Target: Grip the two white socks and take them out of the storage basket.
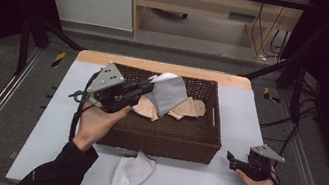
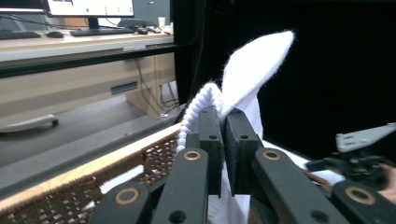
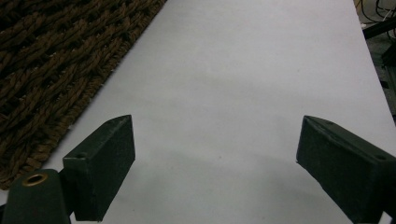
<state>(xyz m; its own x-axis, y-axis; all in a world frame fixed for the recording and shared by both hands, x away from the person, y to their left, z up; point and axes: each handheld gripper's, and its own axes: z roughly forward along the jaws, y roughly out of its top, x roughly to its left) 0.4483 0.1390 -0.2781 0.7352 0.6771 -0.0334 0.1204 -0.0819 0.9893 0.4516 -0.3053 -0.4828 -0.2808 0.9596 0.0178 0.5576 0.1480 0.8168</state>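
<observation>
A dark wicker basket stands in the middle of the table's white mat. My left gripper hangs over the basket, shut on a white sock that droops from its jaws. In the left gripper view the white sock sticks up between the closed jaws of my left gripper. Beige socks lie inside the basket under it. Another white sock lies on the mat in front of the basket. My right gripper rests at the basket's front right corner, open and empty.
The basket wall is close to the left of my right gripper, with bare white mat ahead of it. Black frame poles flank the table. A wooden desk stands behind.
</observation>
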